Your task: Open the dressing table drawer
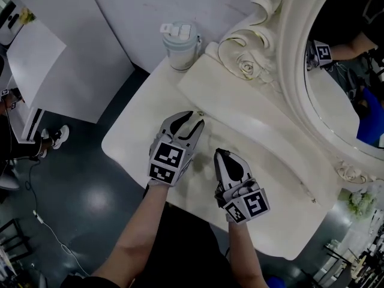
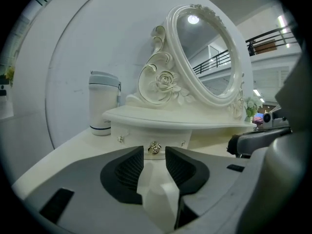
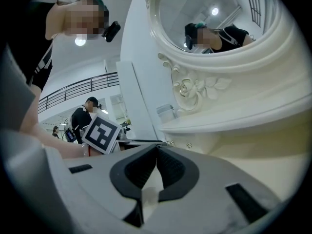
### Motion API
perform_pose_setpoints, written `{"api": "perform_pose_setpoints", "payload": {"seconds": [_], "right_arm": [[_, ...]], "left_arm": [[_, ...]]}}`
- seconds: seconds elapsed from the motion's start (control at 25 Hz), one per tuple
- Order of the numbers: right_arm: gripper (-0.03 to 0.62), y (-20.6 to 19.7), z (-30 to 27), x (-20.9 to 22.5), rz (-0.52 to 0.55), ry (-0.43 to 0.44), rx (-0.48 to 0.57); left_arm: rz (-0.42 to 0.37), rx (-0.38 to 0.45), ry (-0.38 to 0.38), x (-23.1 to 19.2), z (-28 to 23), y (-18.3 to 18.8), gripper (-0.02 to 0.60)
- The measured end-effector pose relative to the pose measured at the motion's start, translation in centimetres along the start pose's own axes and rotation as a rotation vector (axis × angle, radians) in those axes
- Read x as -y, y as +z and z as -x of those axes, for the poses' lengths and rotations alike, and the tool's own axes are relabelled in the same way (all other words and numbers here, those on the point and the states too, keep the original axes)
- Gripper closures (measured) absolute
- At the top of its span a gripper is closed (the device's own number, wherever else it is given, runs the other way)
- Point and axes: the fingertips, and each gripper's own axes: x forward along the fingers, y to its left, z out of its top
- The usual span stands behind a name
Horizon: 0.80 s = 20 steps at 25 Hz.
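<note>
At the centre of the head view, the left hand-held gripper (image 1: 192, 121) rests low over the cream tabletop (image 1: 135, 134). Its jaws are spread and hold nothing. It is aimed at the small metal knob (image 2: 154, 149) of the dressing table drawer (image 2: 139, 136), which sits closed under the mirror (image 1: 345, 71) shelf. Just right of it, the right hand-held gripper (image 1: 220, 156) is clenched and empty. A lidded tumbler (image 1: 180, 44) stands at upper centre.

Cream dressing table top (image 1: 135, 131): smooth, satin-glossy painted finish. Small round drawer knob (image 2: 154, 148): shiny metal. Pale lidded tumbler (image 1: 180, 50): smooth plastic.
</note>
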Motion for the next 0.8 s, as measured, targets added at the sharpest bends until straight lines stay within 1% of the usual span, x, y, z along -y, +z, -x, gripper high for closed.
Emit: {"api": "perform_pose_setpoints", "payload": {"seconds": [0.32, 0.56, 0.8], "right_arm": [[0.588, -0.9, -0.3, 0.1, 0.0, 0.001, -0.016], [0.588, -1.5, -0.4, -0.5, -0.005, 0.013, -0.029], [0.588, -1.5, -0.3, -0.5, -0.007, 0.014, -0.027]], "left_arm": [[-0.008, -0.032, 0.019, -0.3, -1.3, -0.3, 0.433], [-0.065, -0.077, 0.027, 0.0, -1.8, -0.6, 0.433], [-0.07, -0.1, 0.032, 0.2, -2.5, -0.3, 0.452]]}}
